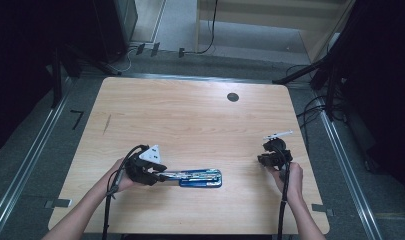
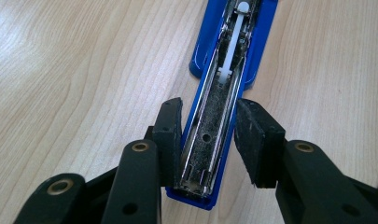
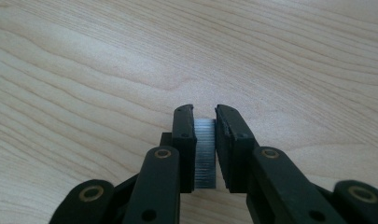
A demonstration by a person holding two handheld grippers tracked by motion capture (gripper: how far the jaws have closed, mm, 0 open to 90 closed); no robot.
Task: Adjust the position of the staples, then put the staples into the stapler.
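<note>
The left tongs [image 2: 207, 140] pinched the open blue stapler [image 2: 224, 93], its magazine empty; the right tongs [image 3: 204, 149] pinched a staple strip [image 3: 204, 154] above the wooden table [image 1: 190, 115].

The stapler [image 2: 226, 84] was bright blue, its open channel silver metal with a white plastic pusher [image 2: 234, 44]. The staple strip [image 3: 205, 154] was ribbed silver-grey. Both grippers' jaws were matt black with brass-coloured rivets. The table [image 1: 190, 110] showed pale wood grain.
</note>
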